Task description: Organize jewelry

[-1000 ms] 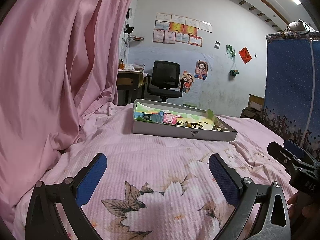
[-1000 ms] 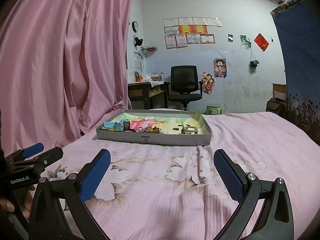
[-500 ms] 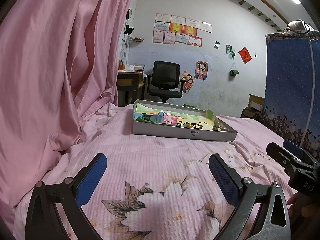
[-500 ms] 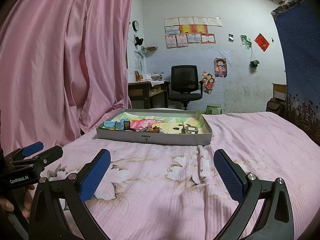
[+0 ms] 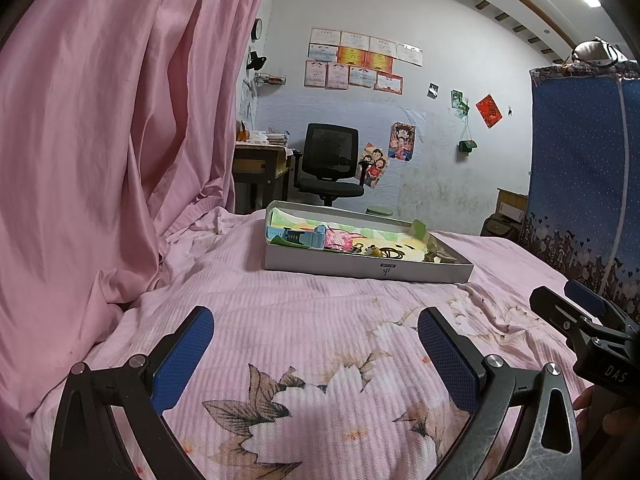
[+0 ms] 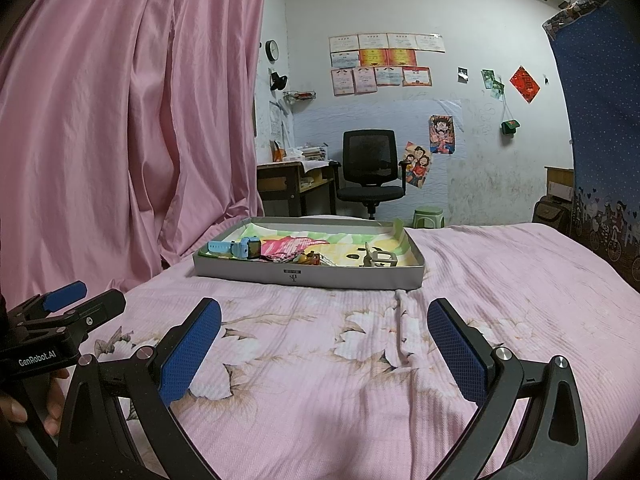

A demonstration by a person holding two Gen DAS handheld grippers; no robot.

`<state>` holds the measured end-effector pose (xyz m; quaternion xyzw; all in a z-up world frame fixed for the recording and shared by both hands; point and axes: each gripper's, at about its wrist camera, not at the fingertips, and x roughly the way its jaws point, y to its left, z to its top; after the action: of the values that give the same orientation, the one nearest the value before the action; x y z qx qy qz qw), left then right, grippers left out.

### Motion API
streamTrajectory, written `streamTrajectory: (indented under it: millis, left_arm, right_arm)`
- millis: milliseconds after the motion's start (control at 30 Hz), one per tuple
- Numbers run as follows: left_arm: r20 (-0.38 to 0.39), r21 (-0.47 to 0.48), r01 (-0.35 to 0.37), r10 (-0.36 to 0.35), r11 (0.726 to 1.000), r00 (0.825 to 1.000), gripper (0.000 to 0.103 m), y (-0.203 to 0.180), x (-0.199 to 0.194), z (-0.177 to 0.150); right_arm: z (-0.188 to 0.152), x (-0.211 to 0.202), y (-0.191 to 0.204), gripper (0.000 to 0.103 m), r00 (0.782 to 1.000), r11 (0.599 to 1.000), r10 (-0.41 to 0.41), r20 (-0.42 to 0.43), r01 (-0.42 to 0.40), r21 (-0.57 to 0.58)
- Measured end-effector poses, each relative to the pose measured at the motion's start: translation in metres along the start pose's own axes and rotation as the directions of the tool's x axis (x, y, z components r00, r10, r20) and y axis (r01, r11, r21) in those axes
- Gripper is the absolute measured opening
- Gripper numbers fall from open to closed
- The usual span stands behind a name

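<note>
A shallow grey tray (image 5: 368, 270) (image 6: 308, 278) lies on the pink flowered bedspread, well ahead of both grippers. Inside it, on a colourful sheet, are a light blue watch (image 5: 304, 236) (image 6: 236, 248), a small heap of dark and gold trinkets (image 5: 374, 250) (image 6: 306, 258) and a pale grey clip-like piece (image 6: 378, 260). My left gripper (image 5: 316, 336) hovers open over the bedspread with nothing between its fingers. Equally open and holding nothing, my right gripper (image 6: 324, 328) hangs low above the bed. Each gripper shows at the edge of the other's view, held by a hand.
A pink curtain (image 5: 104, 140) hangs along the left side of the bed. A blue patterned cloth (image 5: 580, 184) stands at the right. Beyond the bed are a black office chair (image 6: 370, 172), a wooden desk (image 6: 292, 184) and a green stool (image 6: 430, 216).
</note>
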<state>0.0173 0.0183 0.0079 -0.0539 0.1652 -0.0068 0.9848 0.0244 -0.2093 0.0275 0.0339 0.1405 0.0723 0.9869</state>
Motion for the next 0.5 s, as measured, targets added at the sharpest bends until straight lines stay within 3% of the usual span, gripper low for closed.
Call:
streamTrajectory:
  millis: [500]
  left_arm:
    - [0.002, 0.003, -0.001, 0.001, 1.0, 1.0, 0.103, -0.0006, -0.0005, -0.0004]
  right_arm:
    - [0.001, -0.0003, 0.0004, 0.102, 1.0, 1.0, 0.0, -0.002, 0.0, -0.001]
